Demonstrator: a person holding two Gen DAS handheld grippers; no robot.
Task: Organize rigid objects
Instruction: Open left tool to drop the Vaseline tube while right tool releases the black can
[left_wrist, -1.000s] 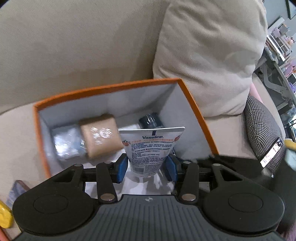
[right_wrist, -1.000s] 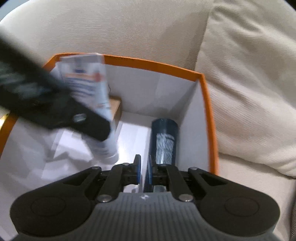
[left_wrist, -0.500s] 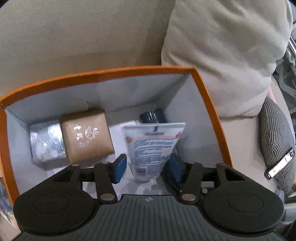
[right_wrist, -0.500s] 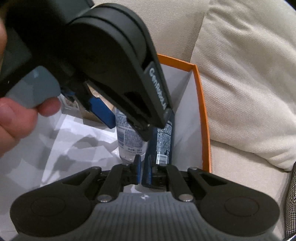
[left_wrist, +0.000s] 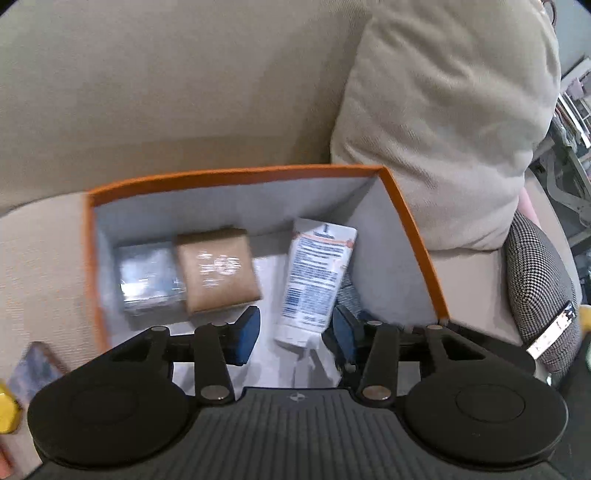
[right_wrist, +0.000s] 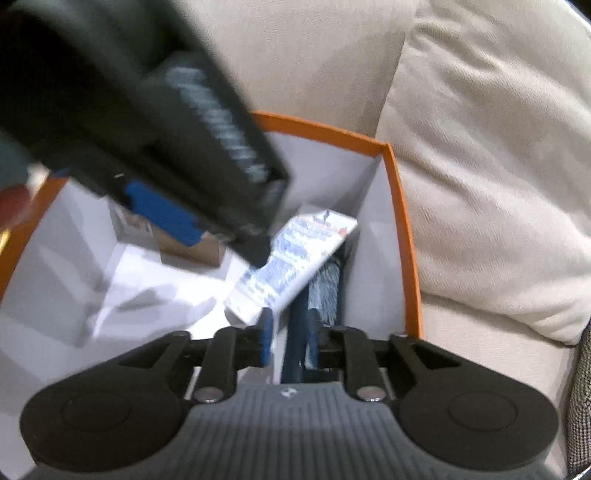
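Observation:
An orange-rimmed box (left_wrist: 236, 173) with white walls sits on a beige sofa. Inside lie a silver packet (left_wrist: 147, 280), a brown box (left_wrist: 218, 273) and a white Vaseline tube (left_wrist: 317, 277), which leans loose against a dark blue tube (right_wrist: 328, 291) by the right wall. My left gripper (left_wrist: 293, 330) is open just above the Vaseline tube's cap end, not touching it. In the right wrist view the Vaseline tube (right_wrist: 291, 266) lies tilted, and my right gripper (right_wrist: 291, 341) is open around the dark blue tube's near end. The left gripper's blurred body (right_wrist: 147, 129) crosses that view.
A large beige cushion (left_wrist: 450, 122) presses against the box's right wall. A houndstooth cushion (left_wrist: 539, 280) lies further right. A small printed packet (left_wrist: 33, 365) and a yellow object (left_wrist: 7, 410) lie left of the box. Shelving stands at far right.
My left gripper opened and drew back; the Vaseline tube fell free and now leans on the dark tube. My right gripper went from shut to open.

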